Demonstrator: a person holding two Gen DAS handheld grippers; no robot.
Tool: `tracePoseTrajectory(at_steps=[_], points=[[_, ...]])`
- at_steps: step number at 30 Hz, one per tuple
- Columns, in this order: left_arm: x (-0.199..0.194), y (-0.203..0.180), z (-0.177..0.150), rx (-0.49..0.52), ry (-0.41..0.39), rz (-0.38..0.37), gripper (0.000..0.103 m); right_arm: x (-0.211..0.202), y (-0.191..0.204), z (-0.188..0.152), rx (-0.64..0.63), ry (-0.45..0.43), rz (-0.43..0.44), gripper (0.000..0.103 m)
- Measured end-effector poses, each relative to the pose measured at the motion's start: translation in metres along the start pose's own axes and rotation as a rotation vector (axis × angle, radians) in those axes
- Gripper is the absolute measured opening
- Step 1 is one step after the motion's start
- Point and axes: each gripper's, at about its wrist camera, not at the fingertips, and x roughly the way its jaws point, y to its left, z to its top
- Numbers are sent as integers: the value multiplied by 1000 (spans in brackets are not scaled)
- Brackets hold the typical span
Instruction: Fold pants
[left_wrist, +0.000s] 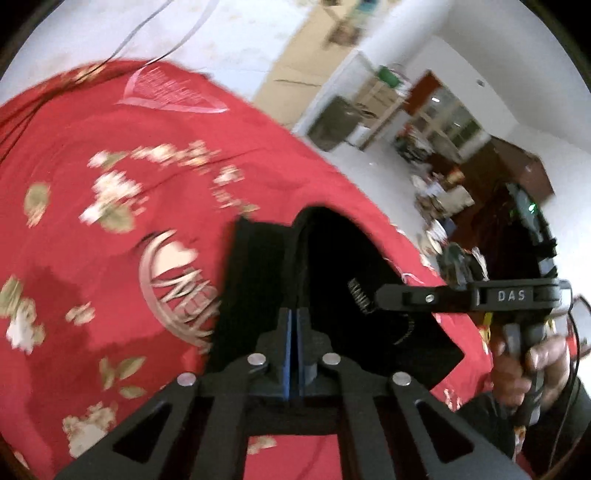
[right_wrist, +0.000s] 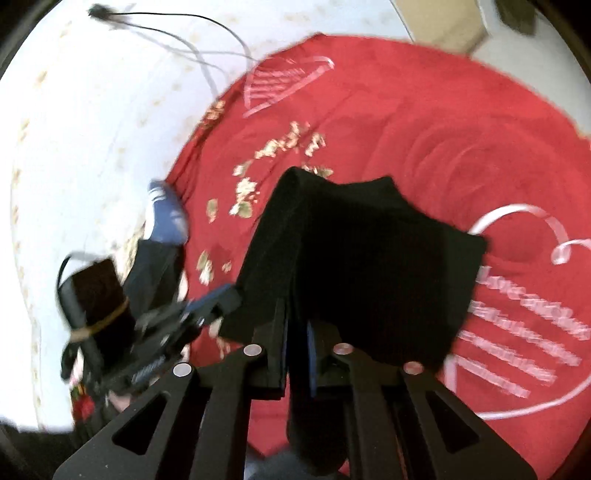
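Note:
The black pants (left_wrist: 332, 280) are lifted above a red patterned cloth (left_wrist: 110, 221), held between both grippers. My left gripper (left_wrist: 294, 317) is shut on an edge of the pants, its blue pads pressed together. My right gripper (right_wrist: 295, 328) is shut on a thick folded bundle of the black pants (right_wrist: 369, 258), which hangs in front of it. The right gripper also shows in the left wrist view (left_wrist: 384, 295), clamped on the pants' right side, with the person's hand (left_wrist: 532, 365) on its handle. The left gripper shows blurred in the right wrist view (right_wrist: 218, 299).
The red cloth (right_wrist: 406, 110) with floral print and a white heart covers the work surface. White floor (right_wrist: 92, 129) with cables (right_wrist: 207, 55) lies beyond. A foot in a blue and white shoe (right_wrist: 166, 218) stands at the cloth's left edge. Furniture (left_wrist: 369, 110) stands in the far room.

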Motion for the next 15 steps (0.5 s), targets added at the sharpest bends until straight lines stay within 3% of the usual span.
tracePoseTrajectory(at_steps=[2, 5, 9, 11, 13, 15], points=[[6, 20, -3, -61, 28, 4, 3, 35, 3, 3, 31, 36, 26, 24], [12, 36, -10, -101, 52, 48, 3, 55, 16, 1, 19, 53, 103, 37], [7, 33, -7, -86, 28, 45, 5, 22, 11, -9, 17, -96, 179, 41], [6, 27, -4, -66, 20, 27, 14, 2, -3, -20, 33, -163, 140, 41], [10, 19, -4, -43, 23, 11, 49, -1, -16, -32, 27, -160, 54, 41], [20, 10, -3, -11, 39, 4, 52, 0, -29, -43, 47, -150, 25, 41]])
